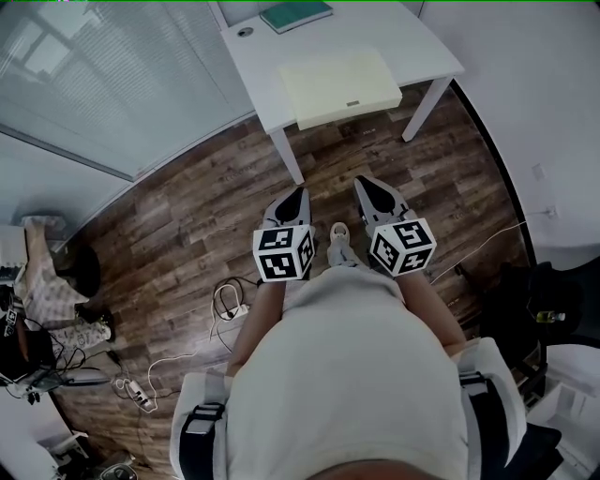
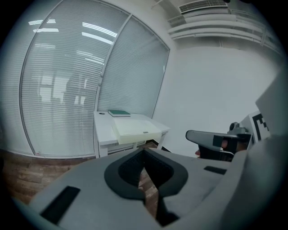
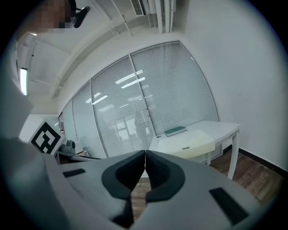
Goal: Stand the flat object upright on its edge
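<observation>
A white table [image 1: 272, 70] stands ahead of me on the wood floor. On it lie a large cream flat board [image 1: 339, 86] and, behind that, a thin green book [image 1: 295, 14], both flat. My left gripper [image 1: 297, 194] and right gripper [image 1: 365, 184] are held side by side close to my body, well short of the table. Both are shut with nothing between the pads. The left gripper view shows the board [image 2: 135, 128] and the book [image 2: 119, 113] beyond its closed jaws. In the right gripper view the board [image 3: 186, 143] and the book [image 3: 174, 130] also lie far off.
A glass wall with blinds [image 1: 103, 75] runs along the left. Cables and a power strip [image 1: 230, 305] lie on the floor beside me. Clutter and a stand [image 1: 47, 281] sit at the far left, and a dark bag [image 1: 534, 300] at the right.
</observation>
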### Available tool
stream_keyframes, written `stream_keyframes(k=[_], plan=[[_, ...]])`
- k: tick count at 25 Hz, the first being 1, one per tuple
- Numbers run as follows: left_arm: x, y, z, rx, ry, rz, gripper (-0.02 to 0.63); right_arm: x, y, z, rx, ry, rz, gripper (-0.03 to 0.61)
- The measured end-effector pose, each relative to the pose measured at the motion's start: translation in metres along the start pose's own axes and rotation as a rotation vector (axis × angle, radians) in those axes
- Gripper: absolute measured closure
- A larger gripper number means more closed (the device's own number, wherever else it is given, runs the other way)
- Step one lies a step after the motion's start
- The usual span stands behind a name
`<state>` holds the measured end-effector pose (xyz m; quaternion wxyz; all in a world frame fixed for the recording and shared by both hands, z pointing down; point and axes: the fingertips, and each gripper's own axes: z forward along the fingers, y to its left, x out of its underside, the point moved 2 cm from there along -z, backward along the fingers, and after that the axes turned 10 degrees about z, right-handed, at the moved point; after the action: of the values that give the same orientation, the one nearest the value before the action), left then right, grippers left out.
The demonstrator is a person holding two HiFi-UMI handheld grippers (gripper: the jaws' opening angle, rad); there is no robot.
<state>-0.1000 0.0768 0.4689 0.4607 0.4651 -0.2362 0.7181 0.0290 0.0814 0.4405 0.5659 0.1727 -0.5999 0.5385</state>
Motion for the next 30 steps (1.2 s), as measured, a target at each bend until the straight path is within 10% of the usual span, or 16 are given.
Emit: stream_keyframes(k=[30], plan=[[-0.083,0.054,0.123,-0.058,-0.016,-0.041,0.594,-0.086,-0.073,0.128,-0.050,0.017,-0.021,0.558]])
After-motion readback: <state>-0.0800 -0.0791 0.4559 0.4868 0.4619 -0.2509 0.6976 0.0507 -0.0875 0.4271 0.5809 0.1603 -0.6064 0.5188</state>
